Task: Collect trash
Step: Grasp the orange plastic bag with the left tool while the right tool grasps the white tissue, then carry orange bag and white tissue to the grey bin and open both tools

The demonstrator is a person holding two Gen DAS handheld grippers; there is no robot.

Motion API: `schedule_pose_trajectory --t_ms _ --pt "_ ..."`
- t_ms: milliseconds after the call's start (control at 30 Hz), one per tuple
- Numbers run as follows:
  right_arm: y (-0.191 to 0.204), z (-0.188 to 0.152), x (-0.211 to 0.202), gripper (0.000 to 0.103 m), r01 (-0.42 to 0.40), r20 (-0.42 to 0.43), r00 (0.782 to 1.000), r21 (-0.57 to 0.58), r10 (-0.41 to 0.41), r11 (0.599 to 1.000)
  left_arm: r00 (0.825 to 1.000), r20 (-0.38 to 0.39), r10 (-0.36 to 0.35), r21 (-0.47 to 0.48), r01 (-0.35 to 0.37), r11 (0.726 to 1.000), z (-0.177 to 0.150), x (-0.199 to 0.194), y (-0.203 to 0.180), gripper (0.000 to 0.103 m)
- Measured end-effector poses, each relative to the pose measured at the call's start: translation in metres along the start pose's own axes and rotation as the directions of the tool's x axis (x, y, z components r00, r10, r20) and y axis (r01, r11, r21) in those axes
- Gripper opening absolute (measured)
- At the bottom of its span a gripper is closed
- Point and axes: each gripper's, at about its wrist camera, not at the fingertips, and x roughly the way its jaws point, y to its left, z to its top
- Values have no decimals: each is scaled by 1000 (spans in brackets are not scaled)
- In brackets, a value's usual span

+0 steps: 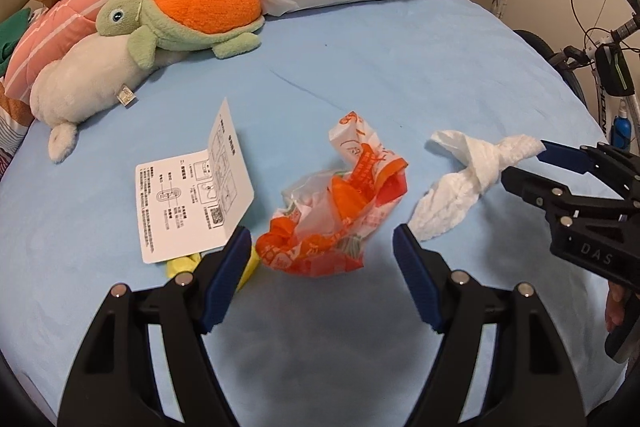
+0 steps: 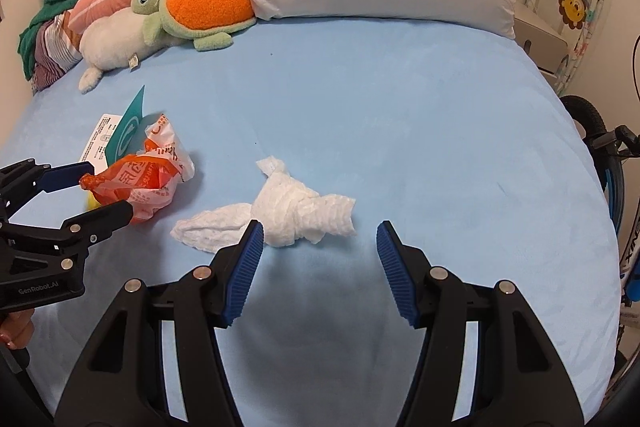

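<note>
**Trash on a Blue Bed**

Blue sheet covers the bed (image 2: 400, 107), and the trash lies on it near the front edge. An orange and white plastic wrapper (image 1: 340, 219) sits crumpled in the middle. It looks very light, crinkly and a bit slippery, so a pinch on a thick bunched fold should hold best. Just beside it lies a knotted white tissue (image 2: 296, 211). It looks soft and light and may tear, so the fat knot is the best place to grab. A folded white paper leaflet (image 1: 192, 187) lies on the other side of the wrapper. It is thin and flat, so its raised edge is easiest to take. A small yellow thing (image 1: 180, 265) peeks out under it; I cannot tell what it is.

The left claw (image 1: 322, 275) is wide open and holds nothing, with the wrapper just ahead of it. The right claw (image 2: 320, 267) is open and empty too, close to the tissue.

The leaflet has tiny printed writing, too small to read. The right claw's body says "DAS". The left one says "GenRobot.AI".
</note>
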Motion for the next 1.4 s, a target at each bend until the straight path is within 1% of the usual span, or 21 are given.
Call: schedule_pose_trajectory --t_ms 267,400,500,567,600,733,800,867,967,1167,1400 --pt "2 0 17 57 -17 -24 1000 -5 17 1000 999 14 32 40 -32 999 7 21 -9 73" --pt "1 4 24 55 -29 -27 999 1 29 1000 998 34 50 80 -53 995 11 26 -17 71" --pt "2 6 30 44 -59 -43 997 2 59 998 997 48 55 115 -60 992 16 30 -25 64" --pt "6 6 34 30 -88 -60 994 -8 88 996 997 54 54 131 -61 989 19 32 -30 58" --pt "8 6 35 29 -100 -65 993 -13 99 995 997 57 54 140 -62 988 20 33 -32 54" --pt "14 7 34 23 -97 -52 994 -43 95 994 997 60 39 143 -47 989 24 33 -35 37" --pt "13 6 31 21 -108 -43 993 -36 107 993 998 59 23 136 -31 990 25 30 -34 34" --pt "12 6 28 21 -116 -38 993 -26 115 993 999 53 -1 124 -6 992 25 26 -31 33" --pt "13 6 21 21 -117 -31 993 -22 116 993 998 57 -15 126 7 992 23 17 -31 32" --pt "22 1 -3 21 -114 -27 993 -18 113 993 996 65 -59 99 53 994 14 -15 -24 32" --pt "45 -17 -37 21 -127 -34 991 0 127 992 996 56 -72 55 69 996 -15 -60 -3 32"
